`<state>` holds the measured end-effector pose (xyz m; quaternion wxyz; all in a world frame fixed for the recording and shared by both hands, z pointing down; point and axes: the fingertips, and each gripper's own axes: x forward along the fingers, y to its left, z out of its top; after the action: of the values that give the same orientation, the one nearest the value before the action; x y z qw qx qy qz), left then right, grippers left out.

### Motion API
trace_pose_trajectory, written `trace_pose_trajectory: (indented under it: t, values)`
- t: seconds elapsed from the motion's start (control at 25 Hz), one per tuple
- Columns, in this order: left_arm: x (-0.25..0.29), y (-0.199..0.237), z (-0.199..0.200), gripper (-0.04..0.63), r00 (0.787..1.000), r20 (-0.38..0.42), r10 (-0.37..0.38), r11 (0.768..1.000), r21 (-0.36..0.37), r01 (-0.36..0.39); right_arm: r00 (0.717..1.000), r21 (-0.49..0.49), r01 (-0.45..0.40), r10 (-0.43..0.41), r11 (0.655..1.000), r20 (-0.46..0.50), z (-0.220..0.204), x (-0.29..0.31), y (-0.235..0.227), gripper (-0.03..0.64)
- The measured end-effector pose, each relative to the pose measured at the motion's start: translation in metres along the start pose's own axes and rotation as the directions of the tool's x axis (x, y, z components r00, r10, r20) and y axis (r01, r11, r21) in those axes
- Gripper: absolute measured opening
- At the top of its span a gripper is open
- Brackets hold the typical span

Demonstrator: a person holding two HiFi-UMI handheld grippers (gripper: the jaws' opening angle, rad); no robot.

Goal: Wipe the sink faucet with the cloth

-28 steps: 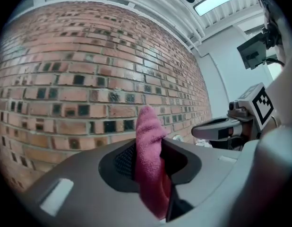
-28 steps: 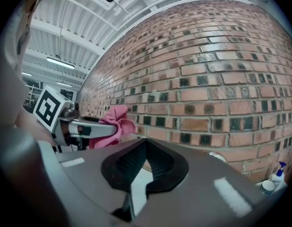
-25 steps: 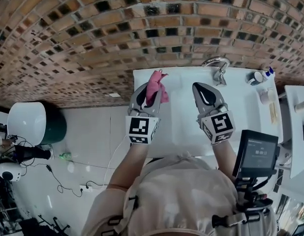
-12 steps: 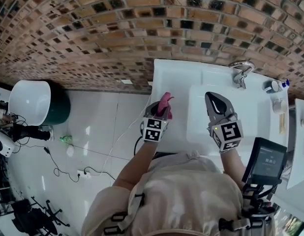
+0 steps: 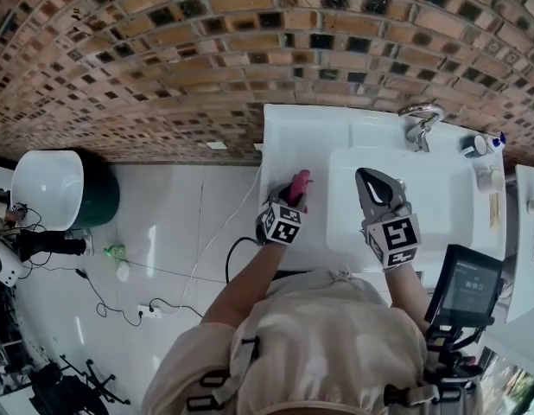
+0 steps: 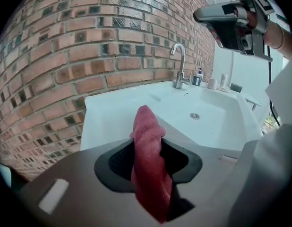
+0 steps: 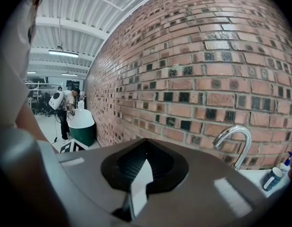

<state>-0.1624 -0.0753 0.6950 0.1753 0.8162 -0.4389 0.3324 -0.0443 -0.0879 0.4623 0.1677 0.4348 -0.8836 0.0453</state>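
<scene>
A pink cloth (image 6: 147, 126) sticks out between the jaws of my left gripper (image 6: 148, 148), which are opening while the pads still pinch it. In the head view this gripper (image 5: 295, 190) hangs low over the left rim of the white sink (image 5: 289, 128), cloth (image 5: 299, 180) pointing at the wall. The chrome faucet (image 5: 418, 119) stands at the back of the basin, far to its right; it also shows as a curved faucet (image 6: 180, 63) in the left gripper view. My right gripper (image 5: 375, 184) hovers over the basin, shut and empty, its jaws (image 7: 145, 143) aimed left of the faucet (image 7: 236, 138).
Small bottles and cups (image 5: 479, 150) crowd the counter right of the faucet, with a blue-capped bottle (image 7: 273, 176) among them. The brick wall (image 5: 206, 50) runs behind the sink. A white-and-green tub (image 5: 55, 201) and cables lie on the floor at left. A screen device (image 5: 466, 288) hangs near my right side.
My left gripper has come down with the cloth from above the sink to just over its left rim, tipping downward. The right gripper has sunk a little over the basin.
</scene>
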Motion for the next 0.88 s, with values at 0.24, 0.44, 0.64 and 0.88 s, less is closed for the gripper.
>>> trace_pose_trajectory:
  t: [0.24,0.44,0.64,0.88]
  values:
    - [-0.01,0.0,0.012,0.233,1.0,0.028,0.003,1.0,-0.014,-0.003,1.0,-0.003,0.015,-0.015,1.0,0.004,0.004,-0.004,-0.008,-0.008]
    - [-0.038,0.012,0.051,0.333,0.989,0.138,0.056,0.998,-0.002,-0.057,0.999,-0.006,0.018,-0.017,1.0,0.033,0.009,-0.007,-0.014,-0.008]
    - [-0.098,0.025,0.143,0.339,0.929,0.362,0.077,0.997,-0.037,-0.068,0.997,-0.012,0.019,-0.018,1.0,0.081,0.024,-0.009,-0.019,-0.008]
    - [-0.178,0.001,0.239,0.299,0.795,0.604,-0.053,0.999,0.031,0.043,0.988,-0.019,0.022,-0.019,1.0,0.156,0.049,-0.019,-0.014,-0.008]
